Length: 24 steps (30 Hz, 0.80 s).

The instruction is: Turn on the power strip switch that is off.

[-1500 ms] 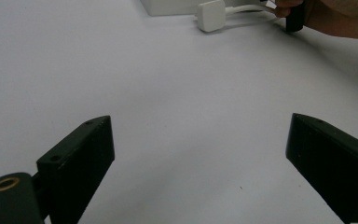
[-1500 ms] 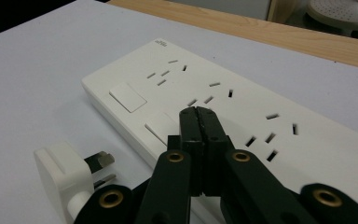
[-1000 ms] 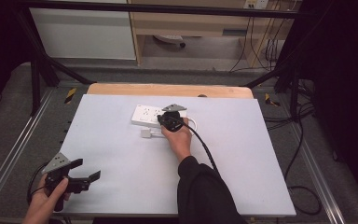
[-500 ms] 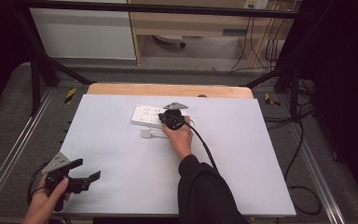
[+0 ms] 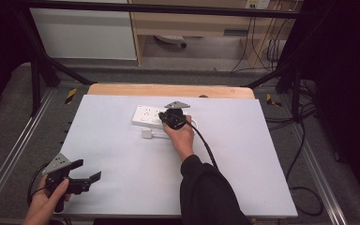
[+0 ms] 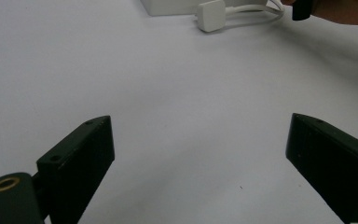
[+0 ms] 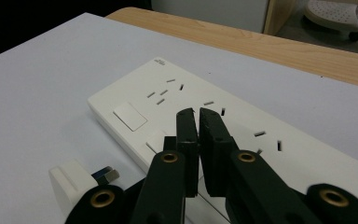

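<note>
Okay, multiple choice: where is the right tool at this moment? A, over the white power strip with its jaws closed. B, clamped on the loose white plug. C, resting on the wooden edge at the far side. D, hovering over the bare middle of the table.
A: the right tool sits over the white power strip with its jaws together and nothing between them; the white plug lies loose beside it.

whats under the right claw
The right claw, shut with nothing between its tips, hangs over the white power strip, above its slotted top face near two square buttons. The strip's near part is hidden behind the claw. A white plug lies beside it.
</note>
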Each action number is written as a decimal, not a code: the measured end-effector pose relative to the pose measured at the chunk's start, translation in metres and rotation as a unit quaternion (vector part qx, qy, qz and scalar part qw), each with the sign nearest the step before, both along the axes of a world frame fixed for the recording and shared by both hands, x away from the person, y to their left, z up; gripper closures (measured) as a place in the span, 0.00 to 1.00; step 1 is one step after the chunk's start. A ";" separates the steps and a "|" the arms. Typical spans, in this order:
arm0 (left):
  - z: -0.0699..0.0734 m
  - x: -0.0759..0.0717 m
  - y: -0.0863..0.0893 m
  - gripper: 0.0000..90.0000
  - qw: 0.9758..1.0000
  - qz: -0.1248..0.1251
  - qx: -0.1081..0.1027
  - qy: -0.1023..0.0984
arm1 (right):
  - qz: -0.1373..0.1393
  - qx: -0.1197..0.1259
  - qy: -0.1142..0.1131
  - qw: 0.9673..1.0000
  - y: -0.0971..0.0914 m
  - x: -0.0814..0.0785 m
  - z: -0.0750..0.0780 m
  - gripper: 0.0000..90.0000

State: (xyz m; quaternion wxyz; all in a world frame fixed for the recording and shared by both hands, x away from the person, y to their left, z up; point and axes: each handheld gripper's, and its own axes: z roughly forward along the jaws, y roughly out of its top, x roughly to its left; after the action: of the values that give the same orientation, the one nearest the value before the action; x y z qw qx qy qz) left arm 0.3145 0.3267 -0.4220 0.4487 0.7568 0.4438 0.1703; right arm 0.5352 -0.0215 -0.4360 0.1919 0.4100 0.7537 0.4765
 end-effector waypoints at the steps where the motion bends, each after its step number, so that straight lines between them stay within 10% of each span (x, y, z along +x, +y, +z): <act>1: 0.000 0.000 0.000 0.09 1.000 0.000 0.000 0.000 | 0.000 0.001 0.001 1.000 -0.001 0.000 0.000 0.95; 24: 0.000 0.000 0.000 0.09 1.000 0.000 0.002 0.000 | -0.005 0.040 0.043 0.998 -0.013 -0.009 0.022 0.34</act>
State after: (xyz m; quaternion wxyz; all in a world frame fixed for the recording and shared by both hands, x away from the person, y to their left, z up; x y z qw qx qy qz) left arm 0.3144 0.3262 -0.4221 0.4468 0.7577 0.4437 0.1713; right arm 0.5266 -0.0340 -0.4141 0.1452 0.4413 0.7392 0.4877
